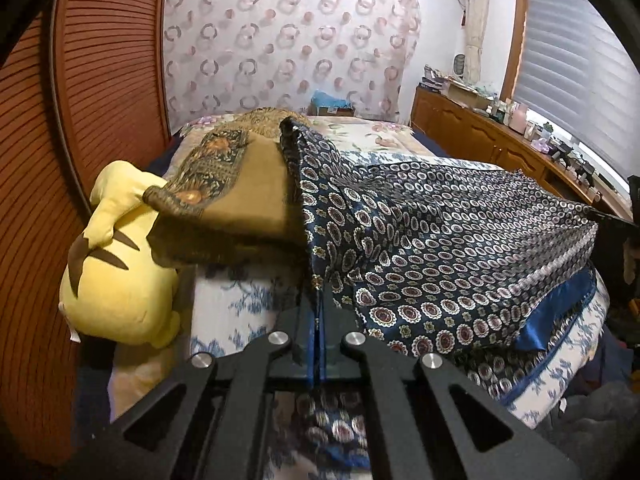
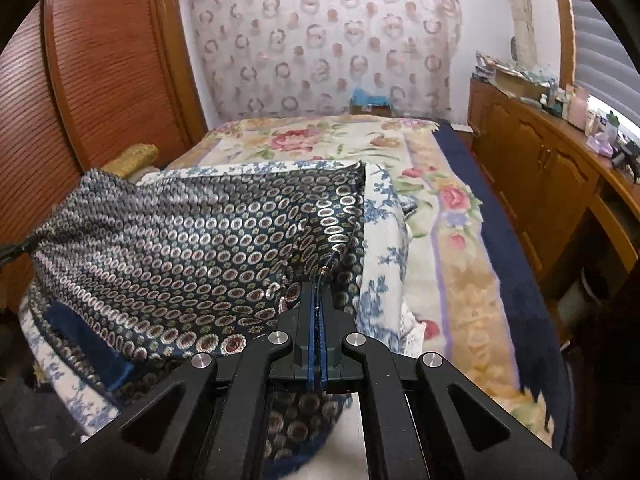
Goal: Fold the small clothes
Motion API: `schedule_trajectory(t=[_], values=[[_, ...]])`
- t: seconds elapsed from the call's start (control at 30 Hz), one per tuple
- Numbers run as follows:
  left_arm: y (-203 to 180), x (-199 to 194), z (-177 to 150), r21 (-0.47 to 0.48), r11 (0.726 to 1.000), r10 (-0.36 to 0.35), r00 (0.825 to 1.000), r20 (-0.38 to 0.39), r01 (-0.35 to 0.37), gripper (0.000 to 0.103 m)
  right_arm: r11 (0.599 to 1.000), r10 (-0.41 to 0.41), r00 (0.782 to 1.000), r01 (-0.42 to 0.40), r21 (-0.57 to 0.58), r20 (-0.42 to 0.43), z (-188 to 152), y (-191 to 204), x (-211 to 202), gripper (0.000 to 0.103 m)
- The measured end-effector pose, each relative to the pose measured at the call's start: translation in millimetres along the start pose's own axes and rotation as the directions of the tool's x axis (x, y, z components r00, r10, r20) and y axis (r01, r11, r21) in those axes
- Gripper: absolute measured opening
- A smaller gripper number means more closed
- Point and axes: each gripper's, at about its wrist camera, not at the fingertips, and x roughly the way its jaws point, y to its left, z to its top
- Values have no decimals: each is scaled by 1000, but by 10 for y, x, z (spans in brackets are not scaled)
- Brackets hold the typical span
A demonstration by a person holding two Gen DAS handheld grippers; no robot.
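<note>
A dark blue patterned garment [image 1: 460,248] with small rings and medallions is stretched in the air over the bed. My left gripper [image 1: 318,292] is shut on its left edge, the cloth pinched between the blue pads. My right gripper [image 2: 319,280] is shut on the opposite edge of the same garment [image 2: 192,248]. The cloth spans between both grippers and sags toward the near side, where a plain blue lining [image 1: 552,320] shows. The right gripper's tip [image 1: 616,220] appears at the right edge of the left wrist view, gripping the cloth.
A yellow plush toy [image 1: 120,264] and an ochre patterned blanket [image 1: 224,208] lie at the bed's left. A blue-flowered white quilt [image 2: 384,232] and rose-patterned blanket [image 2: 460,216] cover the bed. A wooden louvred wardrobe [image 2: 100,72] stands left, a cluttered wooden sideboard [image 2: 540,168] right.
</note>
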Motion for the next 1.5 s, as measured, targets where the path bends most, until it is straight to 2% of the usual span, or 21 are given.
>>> schedule_trajectory(t=[0.17,0.37,0.43,0.53,0.57,0.6,0.63,0.7,0.87,1.17,1.3,1.5], values=[[-28,-43,-71,-7,1000,-19,1000,-24,18,0,1000,-17,1000,17,-6,-19,-117,14,-131,0],[-74,-80,-100,8,1000,-16,1000,-25,16,0,999,-36,999,37,3,-40,-158,-6,-83,0],[-65,-90,-108,16,1000,-1,1000,-23,1,4,998,-60,998,60,-7,-37,-149,19,-83,1],[-55,-115,-129,24,999,38,999,-17,-37,14,996,-84,996,84,-17,-26,-111,68,-75,11],[-56,-113,-139,22,999,42,999,-18,-42,21,995,-97,995,97,-23,-22,-94,87,-69,19],[-47,-104,-146,20,999,44,999,-19,-44,24,993,-112,994,112,-31,-18,-91,114,-66,29],[-46,-93,-151,18,999,45,999,-22,-45,24,992,-122,992,122,-39,-7,-79,150,-62,33],[-40,-56,-178,10,999,46,998,-30,-46,27,993,-106,994,106,-47,7,-42,214,-30,38],[-34,52,-263,13,997,76,995,-62,-76,28,995,-56,998,56,-84,5,-56,476,164,39],[2,182,-419,-4,997,81,990,-114,-82,29,988,29,997,-40,-148,-75,-183,934,681,39],[29,202,-438,-15,996,80,989,-122,-83,30,985,65,994,-79,-153,-92,-206,1063,773,39],[41,242,-463,-18,996,79,988,-133,-82,30,978,73,990,-94,-184,-119,-238,1219,877,39]])
